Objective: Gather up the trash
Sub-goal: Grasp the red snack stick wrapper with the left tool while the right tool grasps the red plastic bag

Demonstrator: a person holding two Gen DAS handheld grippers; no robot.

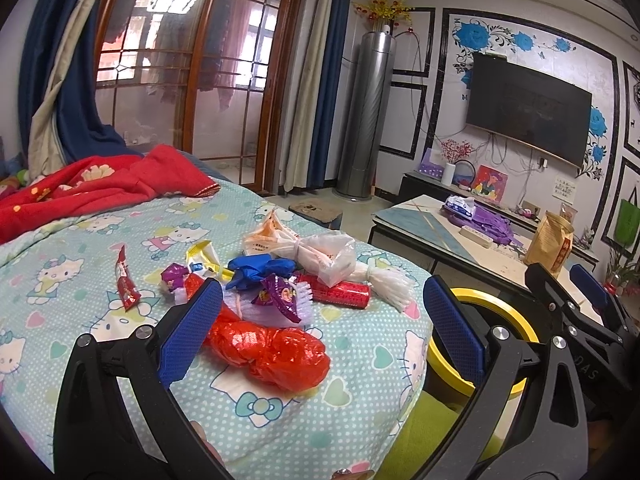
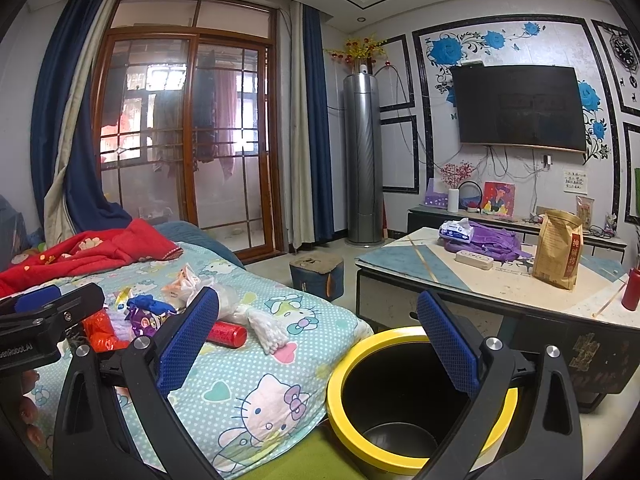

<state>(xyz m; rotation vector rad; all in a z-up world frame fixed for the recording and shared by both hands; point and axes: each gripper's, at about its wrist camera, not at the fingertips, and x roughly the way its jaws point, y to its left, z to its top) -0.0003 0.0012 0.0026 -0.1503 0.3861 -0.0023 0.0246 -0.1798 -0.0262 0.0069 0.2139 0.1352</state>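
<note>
A pile of trash lies on the Hello Kitty bedsheet [image 1: 360,364]: a crumpled red plastic bag [image 1: 276,350], a blue bag [image 1: 260,270], a purple wrapper [image 1: 280,294], a red tube [image 1: 340,290], white plastic bags [image 1: 320,252], a white bundle [image 1: 390,282] and a small red wrapper [image 1: 127,286]. My left gripper [image 1: 324,328] is open and empty, just above the red bag. My right gripper [image 2: 316,336] is open and empty, above the rim of the yellow-rimmed black bin [image 2: 344,400], which stands beside the bed and looks empty inside.
A red blanket [image 1: 100,184] lies at the far end of the bed. A low table [image 2: 520,284] to the right holds a brown paper bag [image 2: 558,248], purple cloth, tissues and a power strip. A small stool [image 2: 316,270] stands on the floor beyond.
</note>
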